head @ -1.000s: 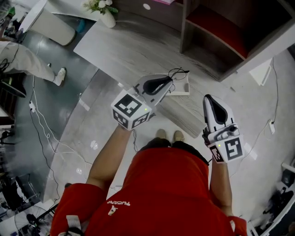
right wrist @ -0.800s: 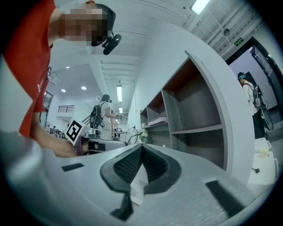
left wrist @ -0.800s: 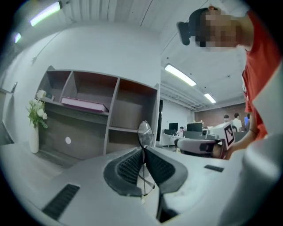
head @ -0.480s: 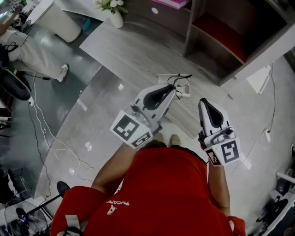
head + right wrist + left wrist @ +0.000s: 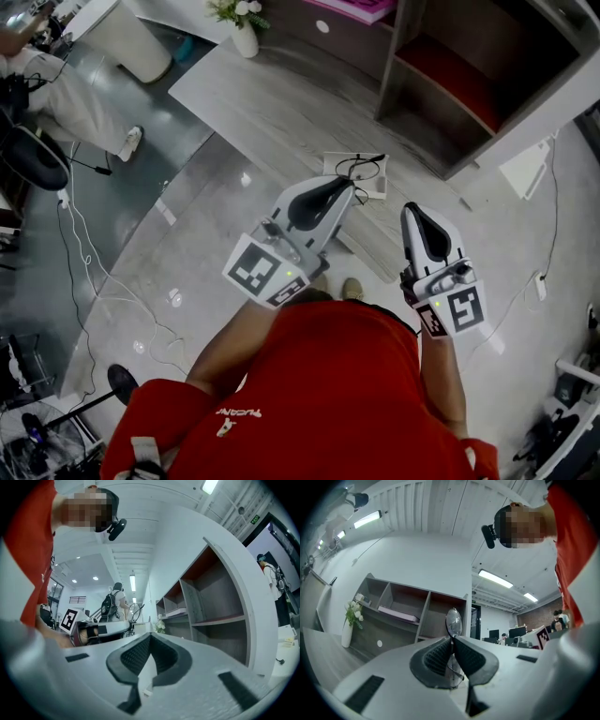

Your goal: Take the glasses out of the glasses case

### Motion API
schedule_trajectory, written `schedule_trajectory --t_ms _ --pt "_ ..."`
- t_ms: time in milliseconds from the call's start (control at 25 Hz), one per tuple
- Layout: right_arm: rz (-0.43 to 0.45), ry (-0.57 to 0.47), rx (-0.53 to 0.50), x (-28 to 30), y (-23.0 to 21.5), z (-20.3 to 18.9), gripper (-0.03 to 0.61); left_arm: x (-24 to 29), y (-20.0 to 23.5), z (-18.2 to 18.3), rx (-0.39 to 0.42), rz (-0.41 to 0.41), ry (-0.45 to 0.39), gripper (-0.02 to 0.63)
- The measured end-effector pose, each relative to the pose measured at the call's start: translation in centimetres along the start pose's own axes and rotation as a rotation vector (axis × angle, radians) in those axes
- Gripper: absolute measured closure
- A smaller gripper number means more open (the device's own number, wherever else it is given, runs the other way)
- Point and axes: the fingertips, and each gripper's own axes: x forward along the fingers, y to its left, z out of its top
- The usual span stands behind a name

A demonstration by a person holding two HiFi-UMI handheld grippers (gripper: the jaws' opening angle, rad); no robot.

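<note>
Head view looked steeply down on a long grey wood-grain table [image 5: 281,103], the largest thing in sight. A shelf unit [image 5: 487,75] with a red-lined compartment stood at the table's far right end. A person in a red shirt [image 5: 337,394] stood at the table's near edge. A second person [image 5: 56,94] sat well off its left end.

The left gripper [image 5: 349,185] reached in over the table's near edge. The right gripper [image 5: 415,212] hung by that same edge, nearer the shelf end, with a clear gap between the two.

A white vase of flowers [image 5: 246,37] stood at the table's far left corner. A white glasses case [image 5: 375,184] lay on the table, close to its near edge.

The glasses [image 5: 359,169] showed as a thin dark wire frame just over the case. Whether they touched it could not be told from above.

Left gripper view showed that gripper's [image 5: 453,638] jaws pinched narrow on the glasses [image 5: 453,620], one lens standing upright above the pads. Right gripper view showed the right gripper's [image 5: 150,637] jaws together at the tips, with nothing between them.
</note>
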Motion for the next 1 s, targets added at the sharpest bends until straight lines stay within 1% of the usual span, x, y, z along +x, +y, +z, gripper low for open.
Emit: schedule_trajectory --t_ms 400,1000 --pt "0.032 0.008 -0.002 0.50 0.44 -0.15 0.574 -0.04 0.04 0.23 0.018 0.012 0.010 0.586" --pt "0.026 0.014 0.001 0.23 -0.02 -0.51 0.574 0.42 -0.14 -0.32 0.017 0.000 0.023 0.588"
